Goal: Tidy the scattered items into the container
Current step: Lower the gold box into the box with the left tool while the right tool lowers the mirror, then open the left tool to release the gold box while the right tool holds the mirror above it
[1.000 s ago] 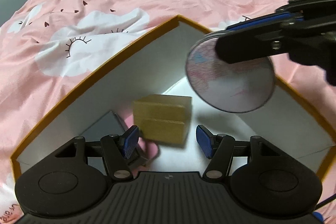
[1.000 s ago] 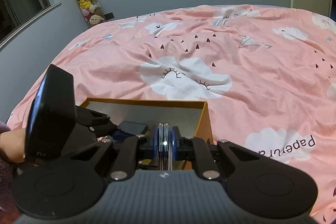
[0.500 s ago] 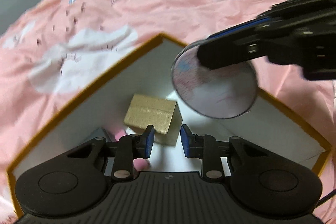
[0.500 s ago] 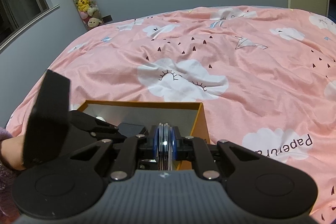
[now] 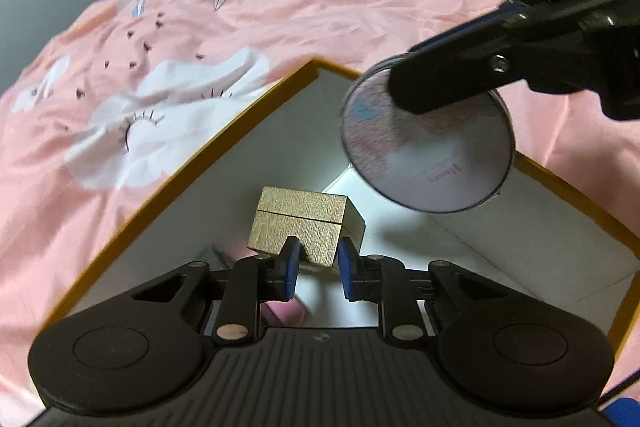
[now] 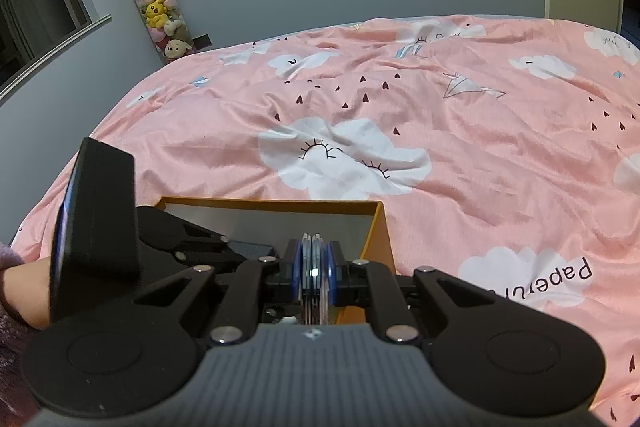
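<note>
The left gripper (image 5: 317, 269) is hanging over the box (image 5: 224, 143), its jaws just closing with nothing between them; the gold case (image 5: 300, 223) is lying inside at 12 o'clock from its tips. The right gripper (image 6: 315, 269) is pinching the round mirror (image 5: 428, 151) over the box's 2 o'clock edge on the quilt (image 6: 440, 147).
</note>
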